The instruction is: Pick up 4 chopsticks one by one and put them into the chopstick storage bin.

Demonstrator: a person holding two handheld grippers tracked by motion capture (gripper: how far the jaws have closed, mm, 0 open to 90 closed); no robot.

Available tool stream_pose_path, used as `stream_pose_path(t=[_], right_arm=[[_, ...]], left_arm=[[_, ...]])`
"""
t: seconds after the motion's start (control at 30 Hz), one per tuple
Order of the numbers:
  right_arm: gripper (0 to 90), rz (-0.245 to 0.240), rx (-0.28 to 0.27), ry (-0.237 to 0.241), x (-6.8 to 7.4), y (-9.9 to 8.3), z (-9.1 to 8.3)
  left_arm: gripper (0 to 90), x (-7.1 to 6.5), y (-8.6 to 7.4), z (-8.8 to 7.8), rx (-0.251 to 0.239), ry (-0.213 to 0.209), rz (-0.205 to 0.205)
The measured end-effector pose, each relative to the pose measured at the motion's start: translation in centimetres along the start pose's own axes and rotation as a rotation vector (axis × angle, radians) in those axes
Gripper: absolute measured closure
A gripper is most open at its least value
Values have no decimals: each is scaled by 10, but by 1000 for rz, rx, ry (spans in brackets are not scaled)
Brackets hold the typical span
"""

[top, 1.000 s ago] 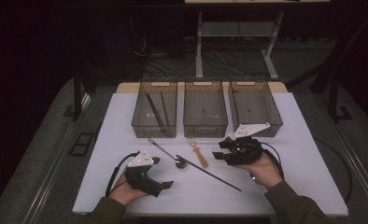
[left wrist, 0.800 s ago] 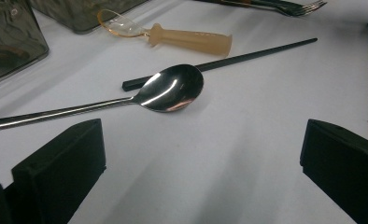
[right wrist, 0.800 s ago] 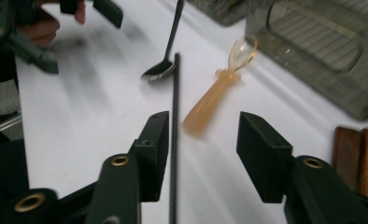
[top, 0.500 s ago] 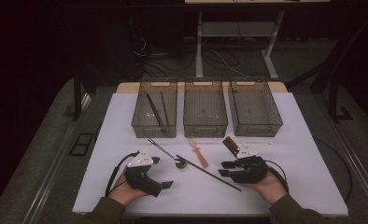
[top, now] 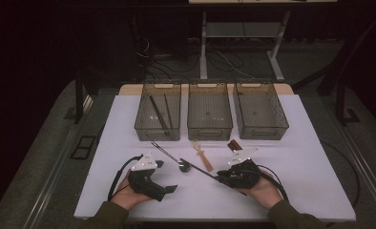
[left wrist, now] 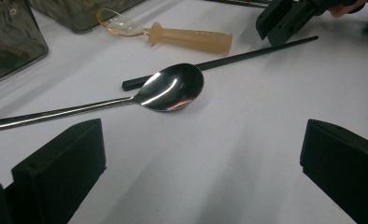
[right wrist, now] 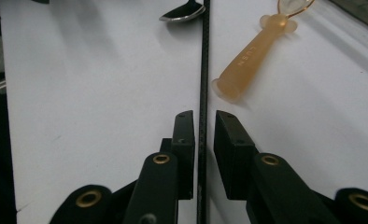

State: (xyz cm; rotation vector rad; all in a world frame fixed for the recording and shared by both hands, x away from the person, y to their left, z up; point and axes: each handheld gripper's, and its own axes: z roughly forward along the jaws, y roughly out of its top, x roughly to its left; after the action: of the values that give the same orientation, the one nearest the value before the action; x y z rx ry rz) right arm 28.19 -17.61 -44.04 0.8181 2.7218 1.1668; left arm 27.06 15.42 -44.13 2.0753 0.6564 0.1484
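Observation:
A black chopstick (top: 205, 171) lies slantwise on the white table (top: 300, 157), one end beside a metal spoon (top: 184, 167). My right gripper (top: 219, 176) is low over its near end. In the right gripper view the chopstick (right wrist: 203, 70) runs between the two pads (right wrist: 187, 135) with a thin gap on each side; the jaws have just been closing and stand nearly together. My left gripper (top: 167, 177) rests at the front left, its jaws wide open and empty. In the left gripper view the spoon (left wrist: 173, 86) lies just ahead, with the right gripper (left wrist: 285, 16) beyond it.
An orange plastic spoon (top: 201, 155) lies next to the chopstick. Three clear bins stand in a row at the back: the left bin (top: 143, 125) holds two dark sticks, beside the middle bin (top: 210, 131) and right bin (top: 260, 133). A small brown piece (top: 234, 144) lies before the right bin.
My right gripper has come down and nearer to the front edge, settling over the chopstick, and its jaws have narrowed around it. The left gripper has stayed put.

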Motion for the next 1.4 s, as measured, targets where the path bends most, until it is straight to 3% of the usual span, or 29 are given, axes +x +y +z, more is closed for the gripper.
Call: stream_pose_path(t=[0.43, 0.87, 1.4], right_arm=[[816, -33, 44, -22, 3, 0, 9], [847, -77, 46, -47, 8, 0, 10], [856, -75, 65, -35, 6, 3, 7]], left_arm=[[0, 0, 0, 0, 3, 1, 2], [0, 0, 0, 0, 2, 2, 1], [0, 1, 0, -1, 16, 0, 17]])
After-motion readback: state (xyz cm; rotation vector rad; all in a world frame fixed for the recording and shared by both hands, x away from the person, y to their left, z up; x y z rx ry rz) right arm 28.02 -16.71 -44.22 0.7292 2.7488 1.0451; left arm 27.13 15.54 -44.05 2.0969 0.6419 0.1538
